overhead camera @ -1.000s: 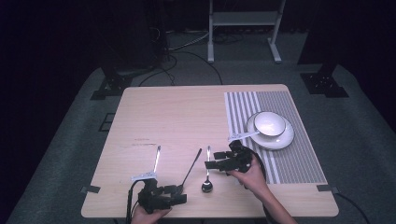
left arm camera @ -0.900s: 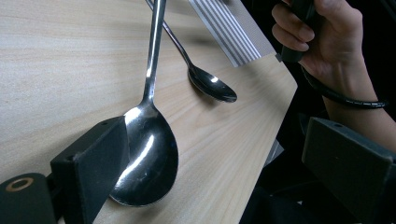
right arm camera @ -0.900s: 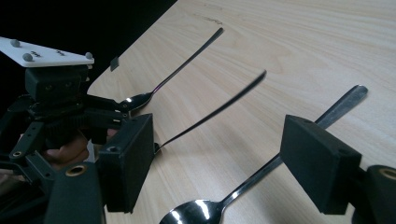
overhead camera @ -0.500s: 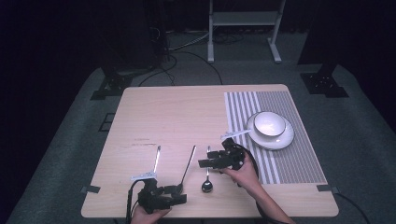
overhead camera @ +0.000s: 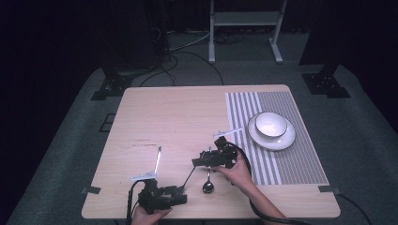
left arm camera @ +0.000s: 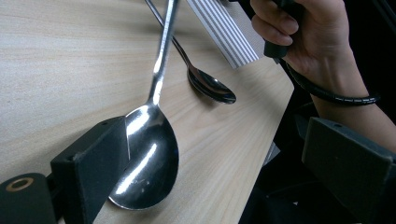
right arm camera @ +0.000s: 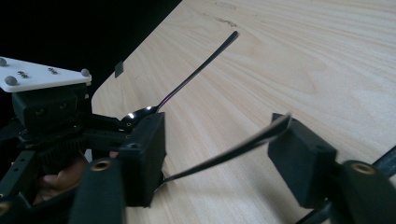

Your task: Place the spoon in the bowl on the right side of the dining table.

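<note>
Three cameras, one table (overhead camera: 178,117)

One looks down from above; two ride low and close, both seeing the near spoons (left arm camera: 144,154) (right arm camera: 196,74).

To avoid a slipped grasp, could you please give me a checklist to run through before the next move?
1. Small spoon handle lies between the right tool jaws: ok.
2. Right tool clamped on it: not ok; the jaws have just been closing, and a gap remains.
3. Left tool open, one jaw against the large spoon: ok.
4. Bowl and plate clear of both tools: ok.
</note>
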Demonstrator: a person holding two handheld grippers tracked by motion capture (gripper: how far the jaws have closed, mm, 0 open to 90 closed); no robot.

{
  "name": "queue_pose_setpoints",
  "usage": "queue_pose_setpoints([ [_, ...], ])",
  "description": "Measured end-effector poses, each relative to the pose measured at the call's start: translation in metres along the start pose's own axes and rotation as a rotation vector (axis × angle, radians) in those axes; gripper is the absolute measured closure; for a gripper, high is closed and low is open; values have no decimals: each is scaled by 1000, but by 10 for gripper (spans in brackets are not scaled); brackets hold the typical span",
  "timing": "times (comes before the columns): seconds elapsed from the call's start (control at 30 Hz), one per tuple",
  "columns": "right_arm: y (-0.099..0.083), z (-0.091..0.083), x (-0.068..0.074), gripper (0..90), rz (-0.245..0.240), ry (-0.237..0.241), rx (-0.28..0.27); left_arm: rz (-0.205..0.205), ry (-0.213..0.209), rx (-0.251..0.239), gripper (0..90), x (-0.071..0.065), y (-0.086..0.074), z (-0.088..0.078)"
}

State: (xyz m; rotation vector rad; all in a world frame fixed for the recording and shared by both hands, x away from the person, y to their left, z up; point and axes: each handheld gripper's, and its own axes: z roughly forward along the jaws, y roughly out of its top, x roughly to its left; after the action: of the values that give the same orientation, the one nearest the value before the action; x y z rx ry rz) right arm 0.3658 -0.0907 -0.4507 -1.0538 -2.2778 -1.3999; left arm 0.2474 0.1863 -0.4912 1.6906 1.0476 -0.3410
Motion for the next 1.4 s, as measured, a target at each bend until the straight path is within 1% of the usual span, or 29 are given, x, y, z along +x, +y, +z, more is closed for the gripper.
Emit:
queue_pose_setpoints([
  [0.03,0,1,0,419,3,1,1,2,-1,0,60,0,0,0],
  [0.07,0,2,0,500,7,-3,1,2,0,0,60,0,0,0],
  [0.1,0,2,0,500,7,-3,1,2,0,-1,60,0,0,0],
  [0.23,1,3,0,643,13,-15,-6,3,1,0,60,0,0,0],
  [0.4,1,4,1,764,19,-17,-10,1,0,-2,60,0,0,0],
  [0.47,2,4,1,785,25,-8,-10,0,-3,-4,60,0,0,-1],
  [0.53,3,3,1,799,39,13,-12,2,-7,-7,60,1,-1,-1],
  [0.6,4,3,0,826,59,50,-18,2,-5,-12,59,1,-1,-1],
  [0.67,5,3,0,834,64,59,-19,0,-5,-15,58,1,0,-2],
  [0.7,6,4,-1,844,76,72,-20,-4,-6,-20,58,1,0,-2],
  [0.73,6,4,-1,855,88,87,-22,2,-5,-27,58,1,0,-4],
  [0.77,7,4,-2,868,103,111,-28,0,-6,-34,57,1,0,-4],
  [0.83,8,3,-3,885,122,145,-40,7,-10,-50,57,0,1,-7],
  [0.87,9,3,-3,886,129,155,-44,6,-10,-59,57,0,1,-8],
  [0.97,11,2,-3,886,135,157,-46,9,-16,-81,57,-1,2,-11],
  [1.07,10,1,-6,886,159,176,-52,17,-20,-83,57,-1,2,-12],
  [1.2,11,-4,-12,886,187,175,-72,22,-27,-86,57,-2,2,-12],
  [1.3,13,-11,-17,886,206,159,-90,25,-29,-85,57,-2,2,-12],
  [1.4,13,-16,-21,886,216,152,-105,22,-31,-84,57,-2,2,-12],
])
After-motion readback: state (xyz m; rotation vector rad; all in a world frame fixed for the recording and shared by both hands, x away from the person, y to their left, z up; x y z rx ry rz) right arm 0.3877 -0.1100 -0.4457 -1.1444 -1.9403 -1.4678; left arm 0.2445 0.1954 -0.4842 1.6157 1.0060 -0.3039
